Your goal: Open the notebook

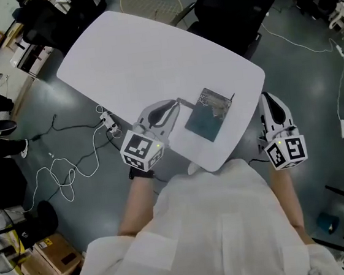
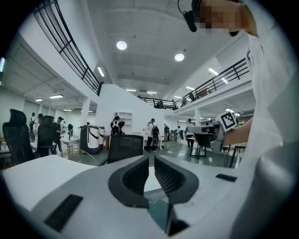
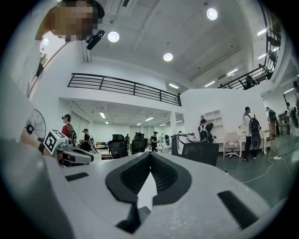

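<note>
The notebook (image 1: pixel 209 116), closed with a dark teal cover, lies near the front edge of the white table (image 1: pixel 150 56). My left gripper (image 1: pixel 178 101) hovers just left of it, jaws shut and empty, tips aimed at the notebook's far left corner. In the left gripper view the shut jaws (image 2: pixel 150 156) have a strip of the teal notebook (image 2: pixel 157 206) showing low between them. My right gripper (image 1: pixel 265 96) hangs off the table's right corner, apart from the notebook. In the right gripper view its jaws (image 3: pixel 150 153) meet at the tips, with nothing between them.
A black office chair (image 1: pixel 230 1) stands behind the table, with a round wire frame (image 1: pixel 150 0) beside it. Cables and a power strip (image 1: pixel 108 119) lie on the floor at left. Cardboard boxes (image 1: pixel 50 255) sit at the lower left. People stand in the hall beyond.
</note>
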{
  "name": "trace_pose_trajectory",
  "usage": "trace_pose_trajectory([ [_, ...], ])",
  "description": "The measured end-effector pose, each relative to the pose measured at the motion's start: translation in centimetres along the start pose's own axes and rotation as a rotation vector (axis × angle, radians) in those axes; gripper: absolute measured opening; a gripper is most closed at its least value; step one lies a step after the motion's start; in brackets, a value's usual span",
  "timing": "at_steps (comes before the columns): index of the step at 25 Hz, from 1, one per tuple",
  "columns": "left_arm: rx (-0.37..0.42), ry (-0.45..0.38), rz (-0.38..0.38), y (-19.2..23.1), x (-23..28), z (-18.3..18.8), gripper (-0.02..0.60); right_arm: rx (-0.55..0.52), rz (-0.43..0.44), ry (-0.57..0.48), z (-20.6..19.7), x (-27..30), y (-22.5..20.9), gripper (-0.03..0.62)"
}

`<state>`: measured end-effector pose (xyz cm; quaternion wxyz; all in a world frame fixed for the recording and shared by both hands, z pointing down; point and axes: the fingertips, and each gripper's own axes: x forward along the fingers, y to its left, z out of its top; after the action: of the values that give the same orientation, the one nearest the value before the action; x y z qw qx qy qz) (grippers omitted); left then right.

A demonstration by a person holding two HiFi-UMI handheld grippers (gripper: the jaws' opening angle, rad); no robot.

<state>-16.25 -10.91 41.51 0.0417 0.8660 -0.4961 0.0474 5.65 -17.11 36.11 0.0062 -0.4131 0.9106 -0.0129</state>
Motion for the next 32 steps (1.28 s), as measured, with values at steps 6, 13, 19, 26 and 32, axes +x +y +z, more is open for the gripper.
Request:
trace_pose_trajectory([
  [6, -0.01, 0.015, -0.057, 0.2, 2.9, -1.5, 0.035, 0.007, -0.049, 0.034, -1.5, 0.2, -1.3, 0.009],
  [13, -0.035, 0.052, -0.112, 0.2, 5.8, -4.6, 0.035, 0.018, -0.082, 0.081, -3.5, -0.1, -2.1, 0.017],
  [19, -0.065, 0.114, -0.154, -0.5, 7.8, -8.0, 0.035, 0.003, -0.086, 0.091, -3.6, 0.1, -2.6, 0.026],
  [26, -0.097, 0.188, -0.185, -1.1, 9.6, -11.4, 0.037, -0.005, -0.107, 0.1, -3.6, -0.3, -3.6, 0.031],
  [32, -0.132, 0.25, -0.188, -1.0, 10.4, -14.1, 0.037, -0.01, -0.12, 0.113, -3.7, -0.8, -4.0, 0.032],
])
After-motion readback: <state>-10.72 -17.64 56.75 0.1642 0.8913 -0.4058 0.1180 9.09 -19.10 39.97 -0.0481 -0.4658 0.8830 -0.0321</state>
